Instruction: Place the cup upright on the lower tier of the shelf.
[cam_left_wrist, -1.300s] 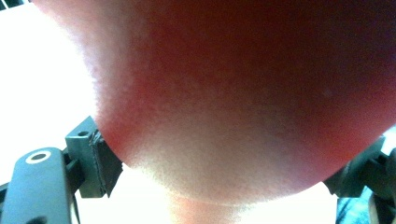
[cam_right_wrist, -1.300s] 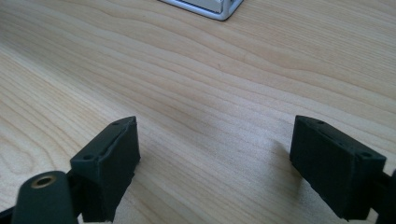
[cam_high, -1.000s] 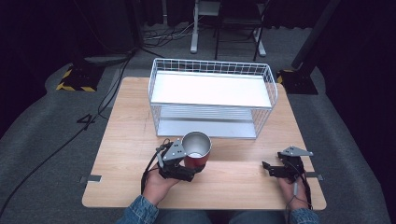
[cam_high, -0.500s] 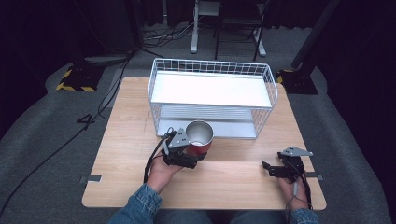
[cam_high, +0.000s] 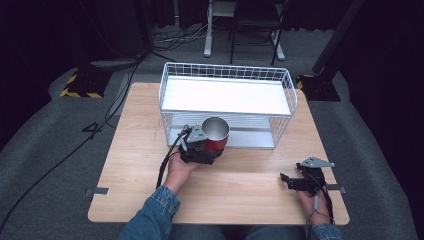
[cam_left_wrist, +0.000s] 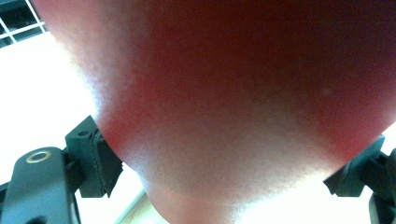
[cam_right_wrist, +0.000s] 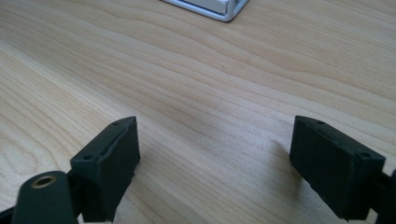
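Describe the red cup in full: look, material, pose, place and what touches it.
The red cup has a red outer wall and a shiny, metal-looking inside and rim. It stands upright, mouth up and seemingly empty, held in front of the white wire rack, near its lower shelf. The left gripper clamps it, one black jaw on each side of the wall. Whether it rests on the table cannot be told.

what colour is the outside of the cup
Red outside, on the round metal cup with a silvery inside; the left gripper view shows it best.
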